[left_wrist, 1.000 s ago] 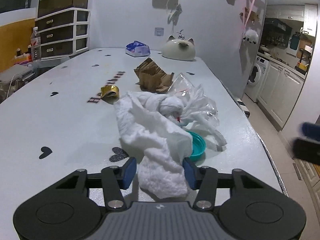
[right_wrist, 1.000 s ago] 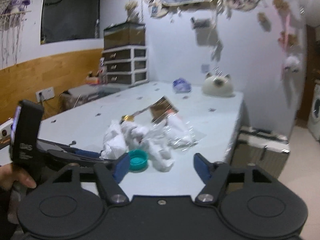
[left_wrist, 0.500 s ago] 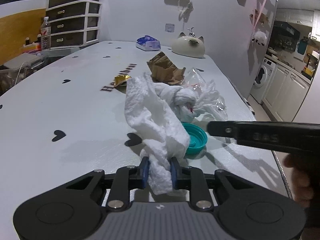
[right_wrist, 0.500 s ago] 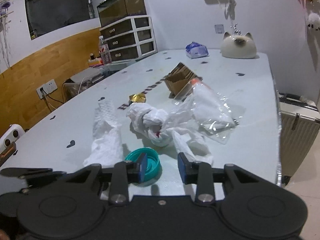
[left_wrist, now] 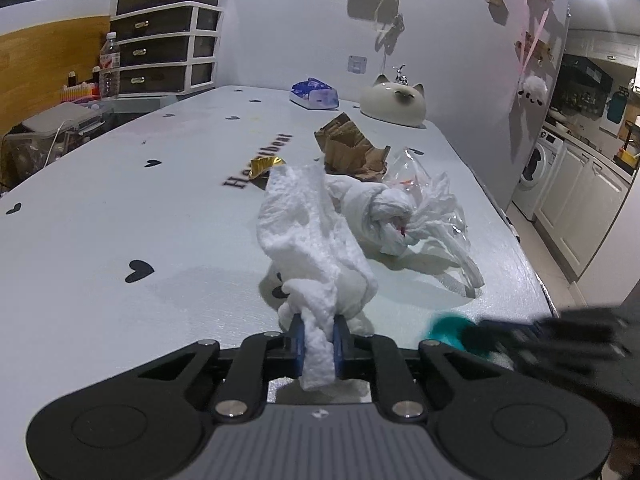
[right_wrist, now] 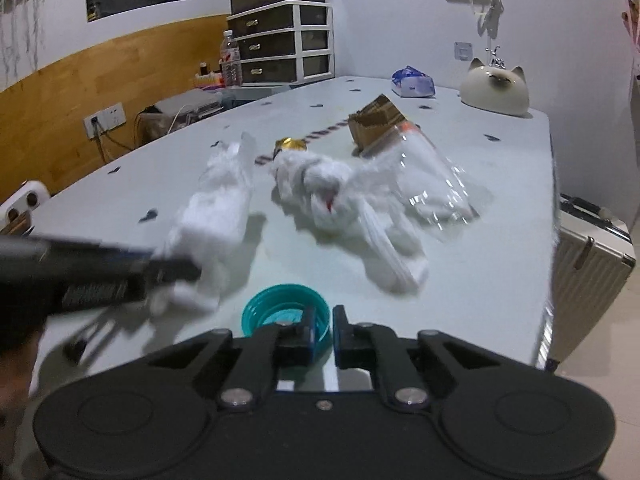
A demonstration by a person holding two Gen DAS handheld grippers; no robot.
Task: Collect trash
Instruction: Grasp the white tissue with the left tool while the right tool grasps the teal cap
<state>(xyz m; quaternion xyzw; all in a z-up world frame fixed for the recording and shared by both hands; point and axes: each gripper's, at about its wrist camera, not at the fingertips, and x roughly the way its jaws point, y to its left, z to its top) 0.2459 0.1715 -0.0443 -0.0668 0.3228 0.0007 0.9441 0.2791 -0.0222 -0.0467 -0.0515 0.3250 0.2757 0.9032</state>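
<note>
The paper towel [left_wrist: 316,240] is soft, white and bumpy. The teal lid [right_wrist: 286,309] is smooth, shiny plastic. The clear wrapper [right_wrist: 434,184] is thin, glossy plastic. The torn box [left_wrist: 348,150] is brown, rough cardboard. The gold wrapper [left_wrist: 264,164] is shiny foil. The surface [left_wrist: 120,208] is pale and smooth.

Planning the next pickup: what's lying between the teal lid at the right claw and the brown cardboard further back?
In the right wrist view, the knotted white plastic bag lies between the teal lid and the brown cardboard, with bare table just beyond the lid.
</note>
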